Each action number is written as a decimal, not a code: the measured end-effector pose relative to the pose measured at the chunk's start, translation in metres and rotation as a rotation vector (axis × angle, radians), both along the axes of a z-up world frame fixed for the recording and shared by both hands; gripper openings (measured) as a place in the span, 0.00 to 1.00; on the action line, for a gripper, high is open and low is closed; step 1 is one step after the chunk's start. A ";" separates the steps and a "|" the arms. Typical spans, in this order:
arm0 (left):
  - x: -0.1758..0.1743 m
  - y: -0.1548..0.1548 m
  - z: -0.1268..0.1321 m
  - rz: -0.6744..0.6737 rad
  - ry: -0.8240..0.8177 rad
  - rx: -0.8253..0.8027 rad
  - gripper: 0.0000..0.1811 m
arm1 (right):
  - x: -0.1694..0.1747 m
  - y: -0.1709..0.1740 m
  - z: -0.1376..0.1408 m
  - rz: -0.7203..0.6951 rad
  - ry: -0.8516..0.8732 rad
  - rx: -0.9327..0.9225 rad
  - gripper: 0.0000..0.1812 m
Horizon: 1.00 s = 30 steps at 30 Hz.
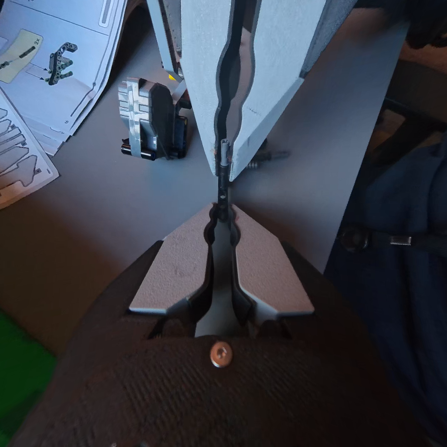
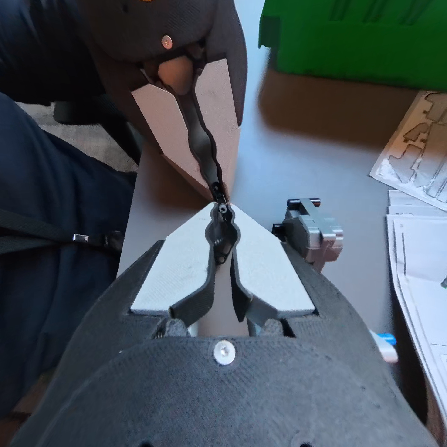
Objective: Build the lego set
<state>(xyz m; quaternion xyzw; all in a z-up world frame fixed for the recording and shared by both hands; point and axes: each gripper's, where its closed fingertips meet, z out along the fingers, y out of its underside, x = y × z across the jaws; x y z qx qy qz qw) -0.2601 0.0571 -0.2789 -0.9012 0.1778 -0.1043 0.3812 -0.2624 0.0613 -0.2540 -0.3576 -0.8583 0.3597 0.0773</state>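
Both grippers meet tip to tip above the grey table (image 1: 108, 217). My left gripper (image 1: 222, 208) is shut on one end of a thin black lego piece with holes (image 1: 222, 194). My right gripper (image 2: 222, 205) is shut on a small grey pin (image 2: 222, 208) at the black piece's other end; the pin also shows between the right gripper's tips in the left wrist view (image 1: 225, 150). In the right wrist view the left gripper (image 2: 219, 193) comes in from above, holding the black piece (image 2: 217, 189). Whether the pin is seated in the piece is hidden.
A part-built grey and black lego assembly (image 1: 150, 121) (image 2: 312, 232) stands on the table. A small spring part (image 1: 263, 157) lies behind the right gripper. Instruction pages (image 1: 60, 60) (image 2: 423, 278), a sticker sheet (image 2: 416, 150) and a green box (image 2: 350, 36) lie around. The table edge and a person's lap (image 2: 48, 217) are close.
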 end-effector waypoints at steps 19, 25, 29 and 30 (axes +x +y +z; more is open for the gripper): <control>0.000 0.000 0.000 0.000 -0.024 -0.013 0.03 | 0.001 0.001 -0.002 0.118 -0.023 0.309 0.02; 0.000 0.000 -0.001 0.000 -0.018 -0.011 0.03 | 0.000 0.000 -0.003 0.116 -0.008 0.328 0.02; 0.000 0.000 -0.001 0.002 -0.021 -0.013 0.03 | -0.001 0.000 -0.003 0.115 -0.014 0.317 0.02; 0.000 0.000 -0.001 0.002 -0.022 -0.013 0.03 | 0.000 0.000 -0.003 0.118 -0.009 0.319 0.02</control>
